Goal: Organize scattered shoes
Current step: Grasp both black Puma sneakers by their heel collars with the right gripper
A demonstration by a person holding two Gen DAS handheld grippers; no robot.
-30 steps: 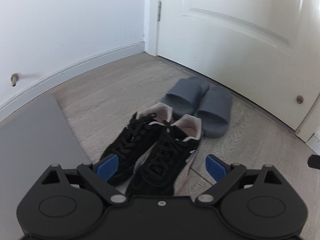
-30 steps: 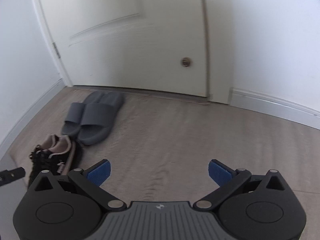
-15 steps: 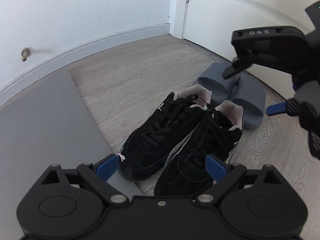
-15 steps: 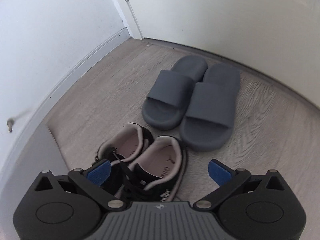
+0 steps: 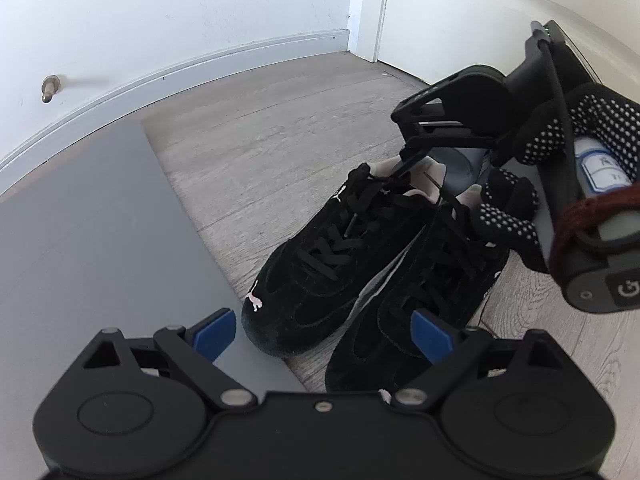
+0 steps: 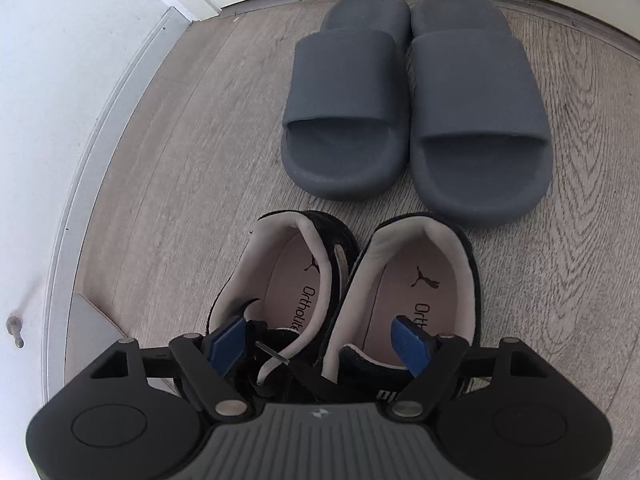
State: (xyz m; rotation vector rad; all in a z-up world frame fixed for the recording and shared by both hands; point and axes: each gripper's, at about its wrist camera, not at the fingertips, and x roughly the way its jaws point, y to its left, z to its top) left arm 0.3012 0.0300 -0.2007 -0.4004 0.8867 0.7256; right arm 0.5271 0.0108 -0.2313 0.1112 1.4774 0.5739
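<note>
Two grippers spread wide, right gripper (image 6: 324,342) fingers (image 6: 408,344) inside sneakers (image 6: 352,280), left gripper (image 5: 322,334) at toes.

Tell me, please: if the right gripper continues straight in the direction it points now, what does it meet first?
Most likely the black sneakers: the open right gripper straddles their adjoining collars, one finger over each opening. The grey slides lie beyond. Depth is uncertain.

Grey wood-grain floor (image 5: 280,132), white wall (image 5: 160,12), baseboard (image 5: 224,62), white door (image 5: 500,20), daylight
</note>
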